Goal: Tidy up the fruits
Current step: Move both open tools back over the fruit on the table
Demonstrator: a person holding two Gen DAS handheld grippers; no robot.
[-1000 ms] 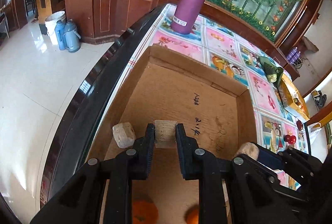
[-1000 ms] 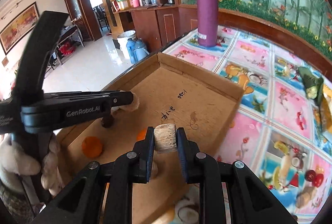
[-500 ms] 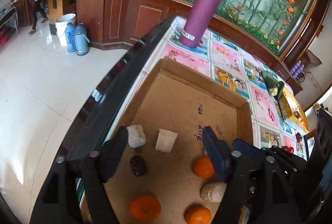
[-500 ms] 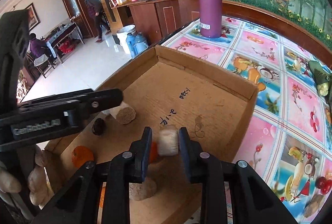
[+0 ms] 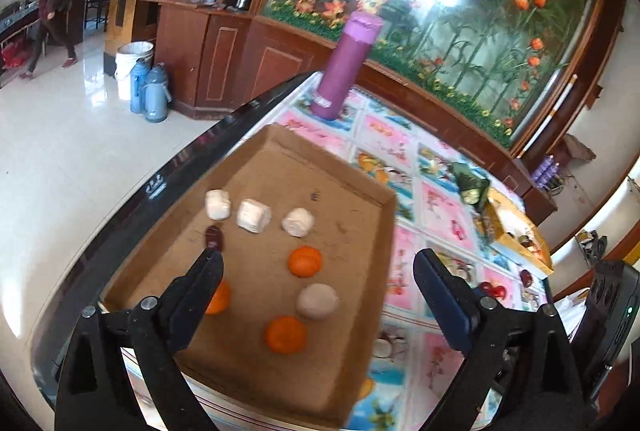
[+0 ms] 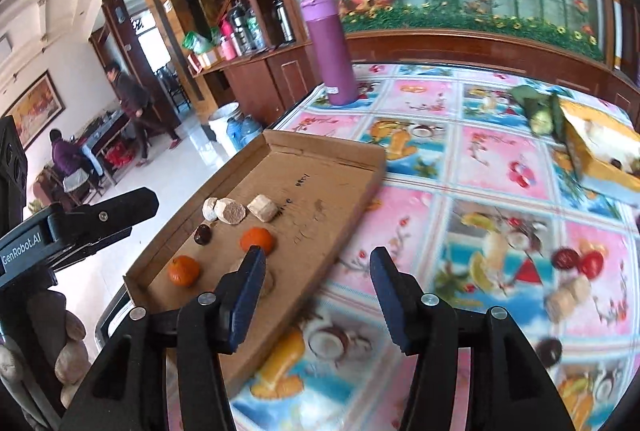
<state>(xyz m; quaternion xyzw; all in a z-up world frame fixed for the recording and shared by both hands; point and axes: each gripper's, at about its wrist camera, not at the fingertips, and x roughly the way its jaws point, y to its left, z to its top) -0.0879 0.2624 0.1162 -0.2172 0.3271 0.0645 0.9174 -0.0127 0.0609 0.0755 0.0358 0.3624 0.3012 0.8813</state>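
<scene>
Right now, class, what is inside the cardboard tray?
In the cardboard tray: three pale chunks, three oranges, a dark date, one brownish round piece. A finger covers part of one orange.

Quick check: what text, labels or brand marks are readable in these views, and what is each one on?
"GenRobot.AI": side of the left gripper.
Black handwriting on the cardboard tray floor: not legible.
White label on the purple bottle: too small.
White marking on the table's dark edge: blurred.
</scene>
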